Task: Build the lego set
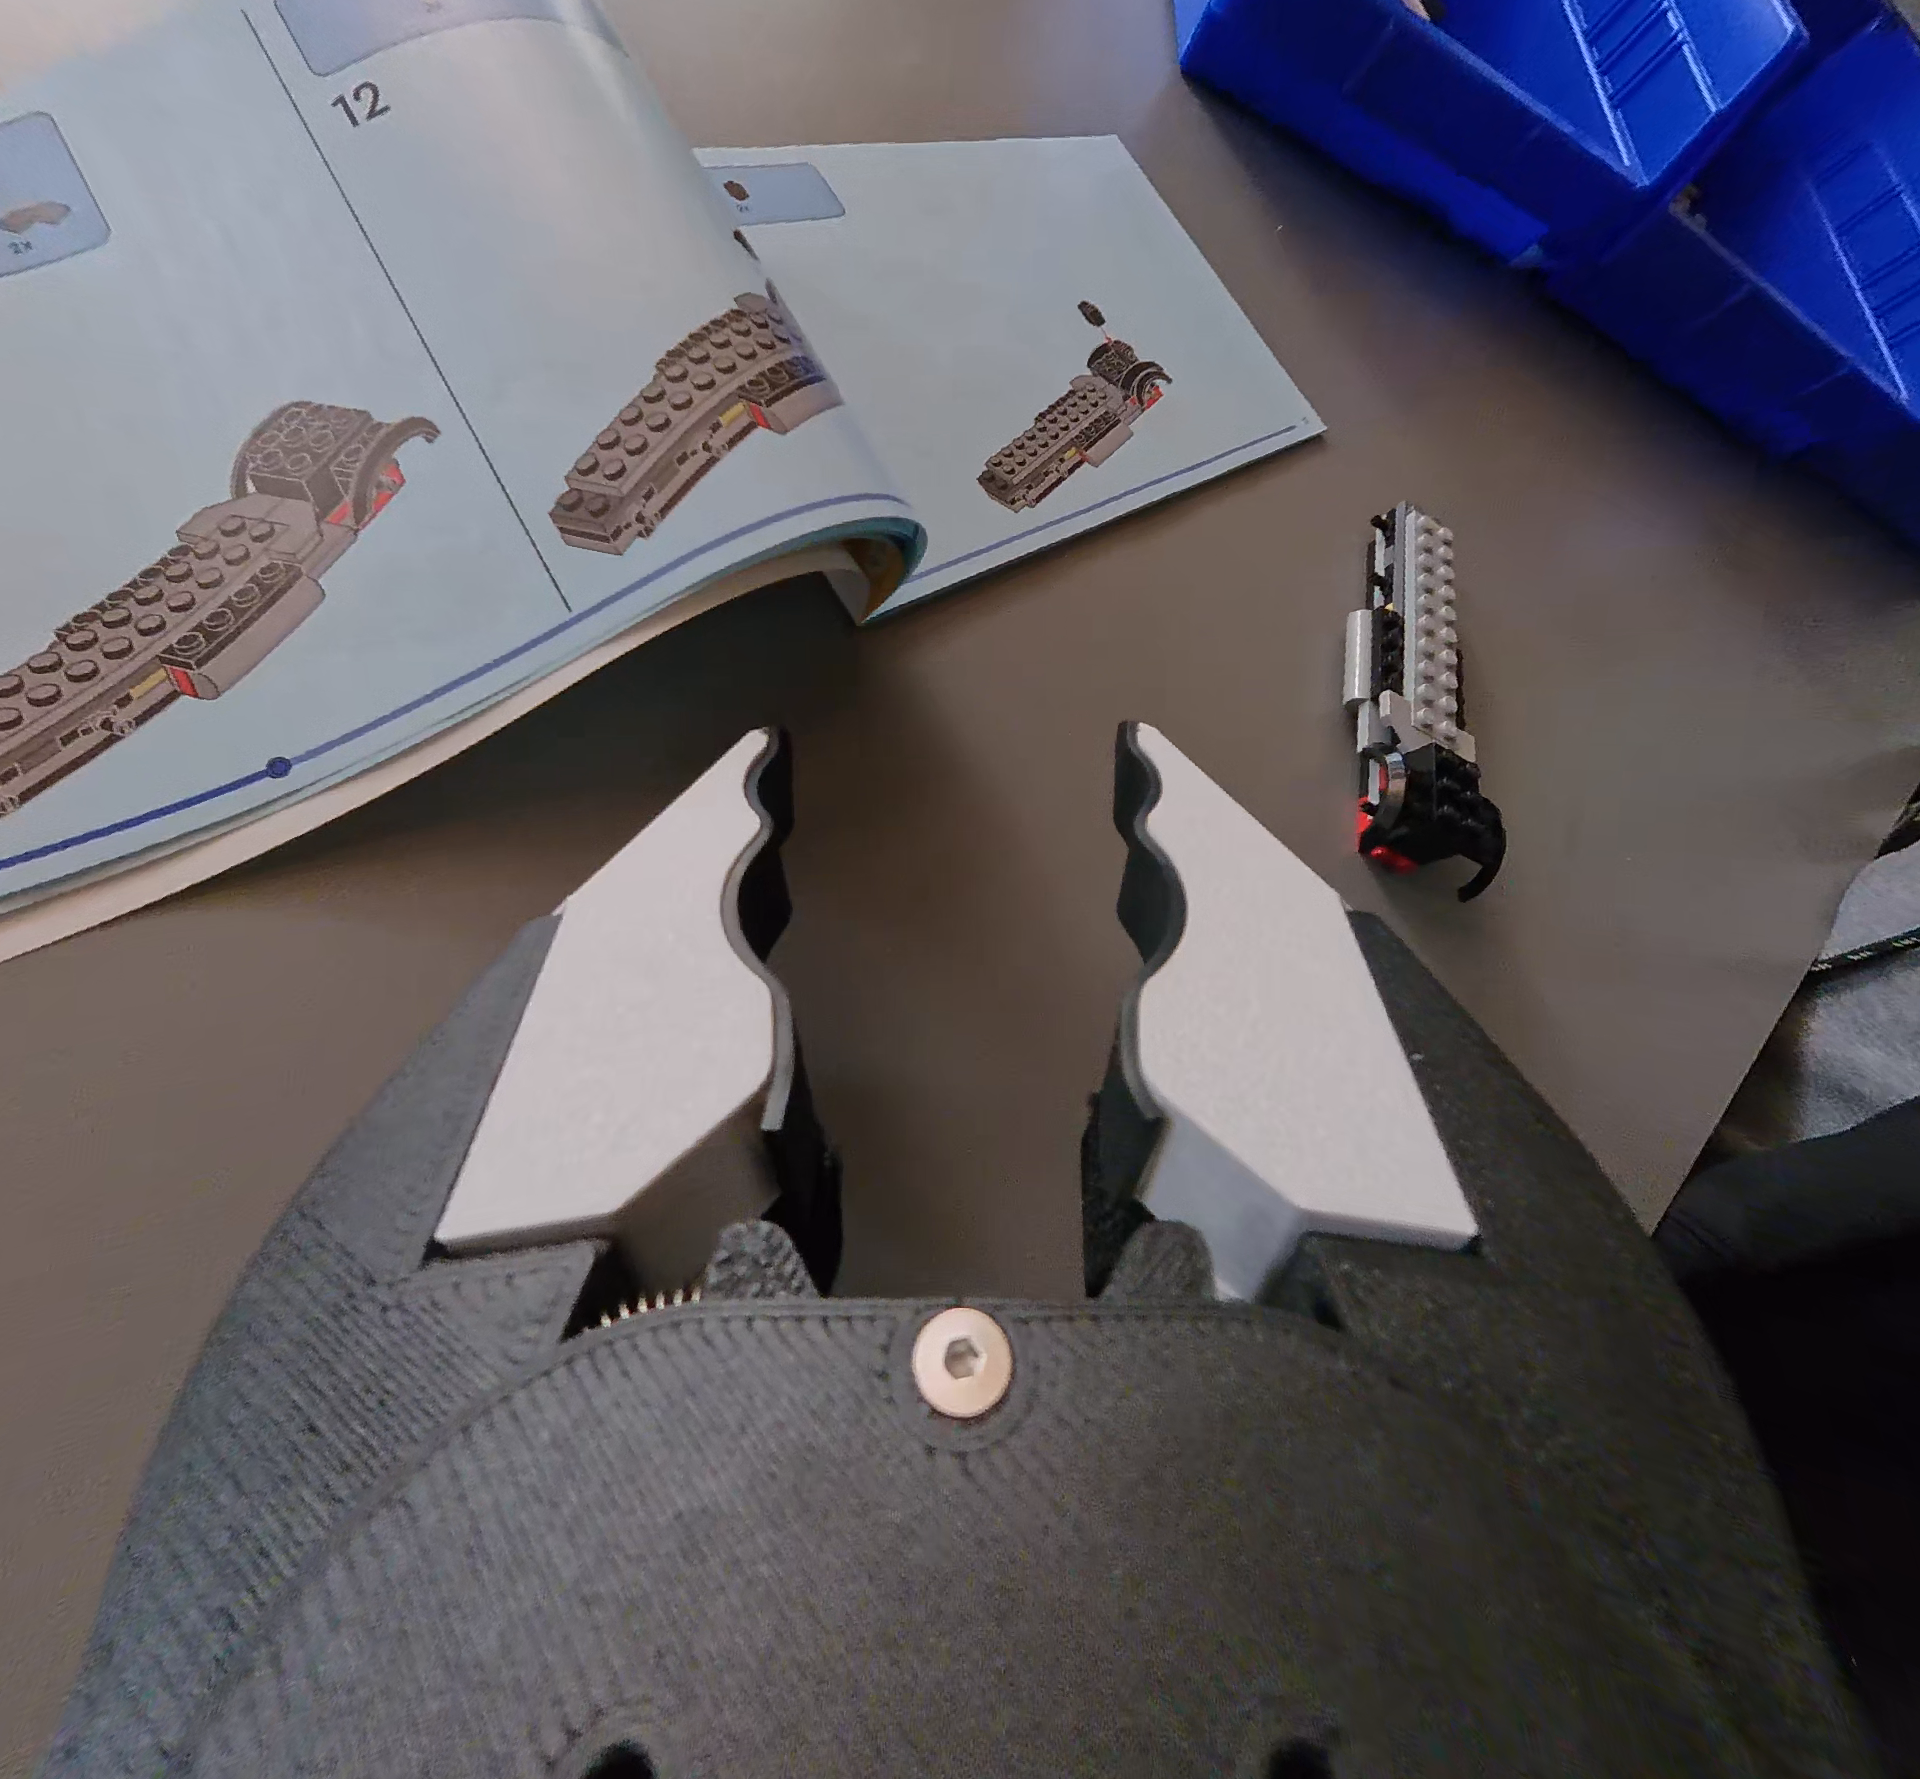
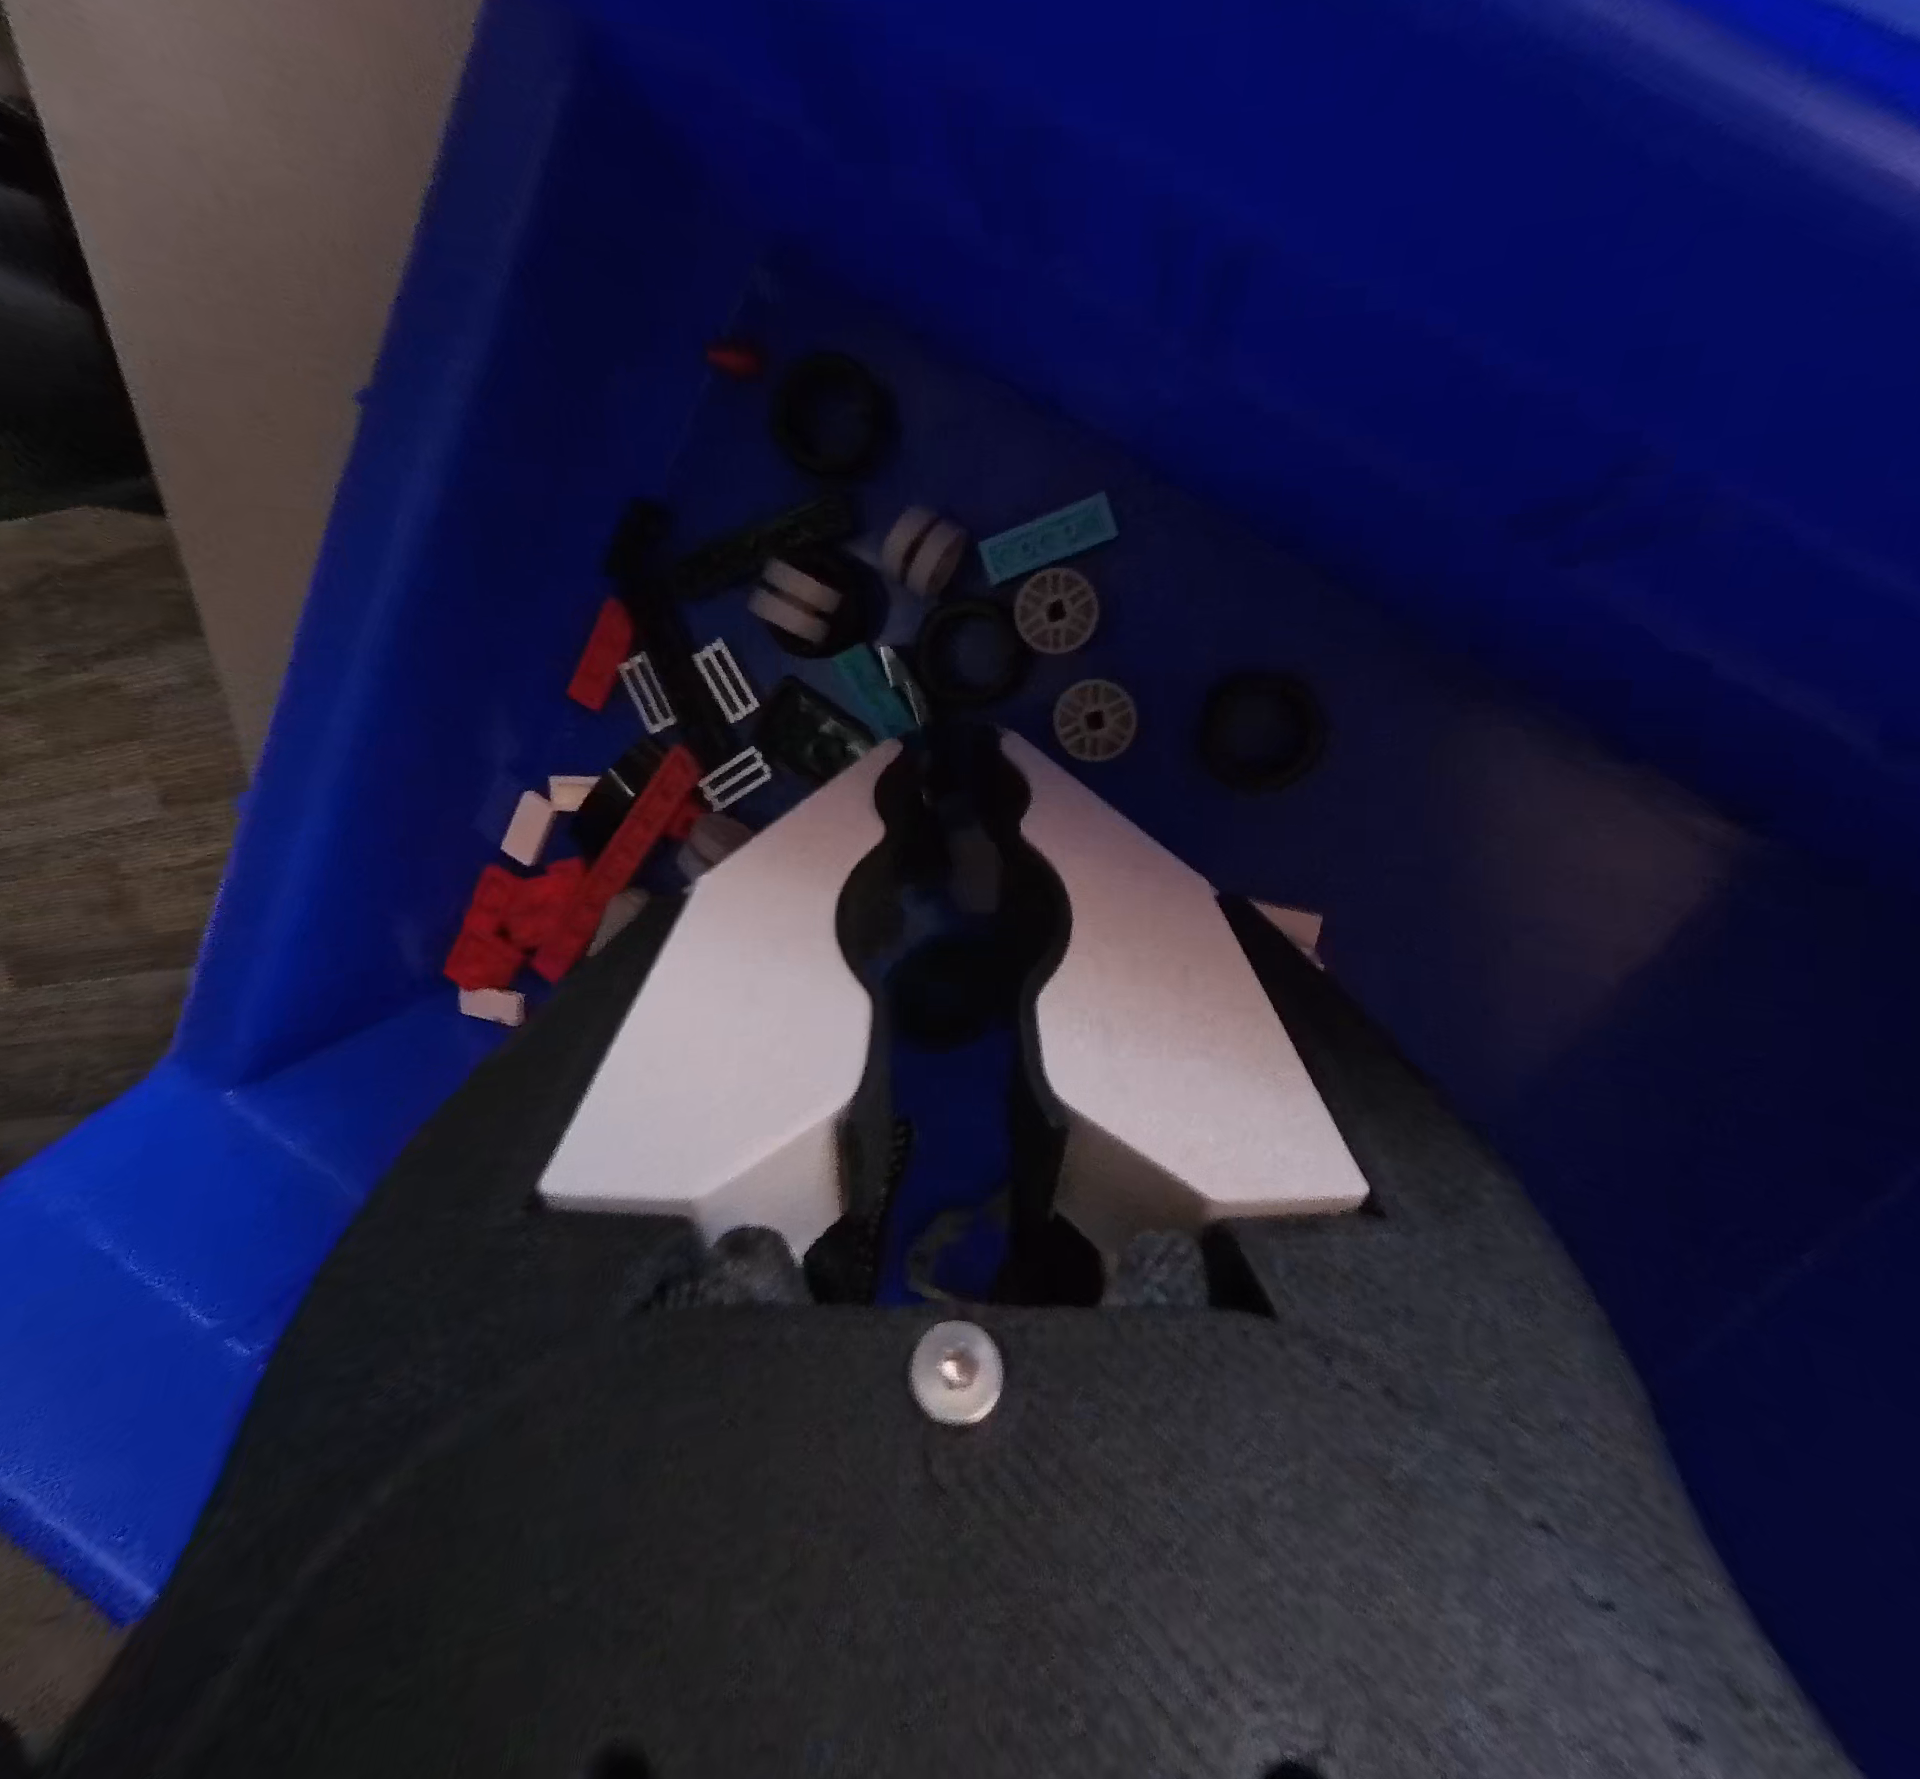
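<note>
Left gripper (image 1: 945, 753), fingers spread and empty, hovers over the table (image 1: 987, 586); the partly built lego model (image 1: 1418, 701) lies at its 2 o'clock, the instruction booklet (image 1: 416, 358) at 10 o'clock. Right gripper (image 2: 948, 753), inside a blue bin (image 2: 1351, 275), pinches a small black piece (image 2: 961, 836); loose bricks (image 2: 582, 877) lie at 10 o'clock.

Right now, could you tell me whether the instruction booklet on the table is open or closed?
Open. The instruction booklet lies spread on the table, one page curling upward at the middle.
</note>
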